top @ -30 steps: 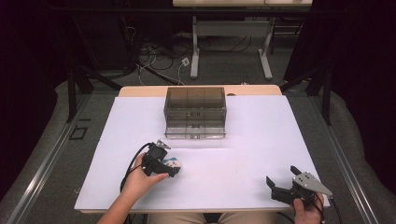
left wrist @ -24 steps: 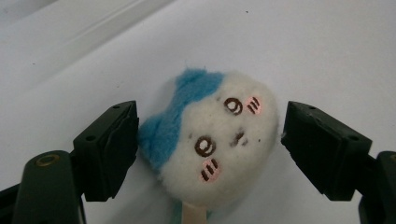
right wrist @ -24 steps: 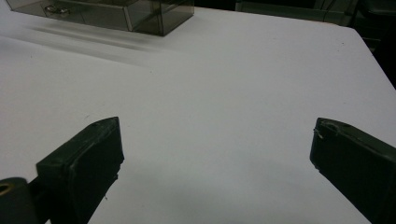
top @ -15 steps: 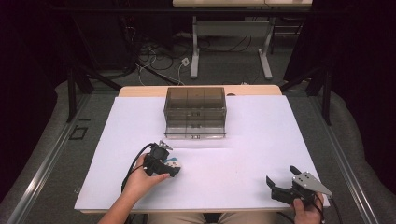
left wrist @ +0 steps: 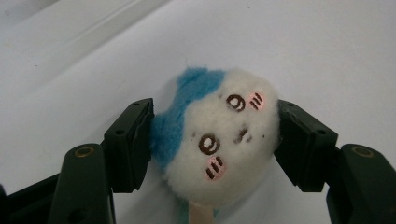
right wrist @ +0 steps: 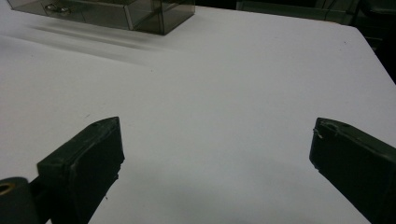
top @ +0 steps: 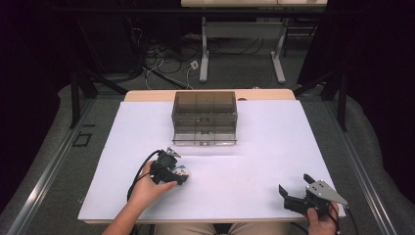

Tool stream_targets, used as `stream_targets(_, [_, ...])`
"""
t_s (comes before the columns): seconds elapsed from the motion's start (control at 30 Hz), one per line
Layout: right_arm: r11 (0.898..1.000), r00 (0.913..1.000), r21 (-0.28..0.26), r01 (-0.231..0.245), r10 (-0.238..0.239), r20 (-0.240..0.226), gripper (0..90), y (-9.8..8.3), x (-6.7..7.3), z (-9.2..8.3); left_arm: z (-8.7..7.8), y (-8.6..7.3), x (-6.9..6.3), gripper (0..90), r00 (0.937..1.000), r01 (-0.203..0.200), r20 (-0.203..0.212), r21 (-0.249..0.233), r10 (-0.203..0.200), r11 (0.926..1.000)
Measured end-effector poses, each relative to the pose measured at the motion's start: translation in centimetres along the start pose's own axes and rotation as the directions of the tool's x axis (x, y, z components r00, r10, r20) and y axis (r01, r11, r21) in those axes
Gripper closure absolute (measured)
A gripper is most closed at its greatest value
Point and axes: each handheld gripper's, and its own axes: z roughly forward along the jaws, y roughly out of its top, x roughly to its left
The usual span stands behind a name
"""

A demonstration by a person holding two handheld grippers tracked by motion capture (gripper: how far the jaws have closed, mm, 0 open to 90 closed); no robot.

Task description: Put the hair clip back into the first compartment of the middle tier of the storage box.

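Note:
A small round plush toy [left wrist: 219, 140], white with a blue patch and a stitched face, lies on the white table cover [top: 254, 156] at the front left. My left gripper [left wrist: 215, 135] has just been closing its jaws on the toy, and both pads now press into its sides. From above, the left gripper [top: 179, 175] lies low on the table with the plush toy [top: 184, 171] at its tip. My right gripper [top: 293, 188] rests near the front right edge. In its own view the right gripper [right wrist: 215, 140] stands wide open over bare cover.
A smoky transparent drawer box [top: 204, 117] stands at the middle back of the table, its lowest drawer pulled out a little; its corner is the drawer box [right wrist: 116, 11] at the top left of the right gripper view. Table legs and cables lie beyond on the floor.
Both hands stay where they were. The left gripper's jaws look a little closer around the plush toy; nothing else has shifted.

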Motion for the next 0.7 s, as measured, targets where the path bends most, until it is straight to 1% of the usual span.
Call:
stream_targets(0.27, [1.0, 1.0, -0.003, -0.002, 0.002, -0.001, 2.5, -0.02, 0.01, 0.07, -0.16, 0.09, -0.07, 37.2, 0.9998, -0.007, -0.021, -0.011, 0.007, 0.9999])
stream_targets(0.57, [1.0, 1.0, -0.006, -0.005, 0.005, -0.006, 2.5, -0.03, -0.01, 0.11, -0.34, 0.21, -0.05, 37.7, 0.9997, -0.013, -0.02, -0.014, 0.013, 0.9998])
stream_targets(0.6, [1.0, 1.0, -0.007, -0.006, 0.006, -0.006, 2.6, -0.03, 0.0, 0.11, -0.38, 0.23, -0.09, 37.7, 0.9997, -0.01, -0.023, -0.016, 0.009, 0.9998])
stream_targets(0.7, [1.0, 1.0, -0.003, -0.003, 0.003, 0.002, 2.5, -0.01, 0.03, 0.07, -0.58, 0.43, 0.04, 37.7, 0.9993, -0.021, -0.032, -0.02, 0.02, 0.9996])
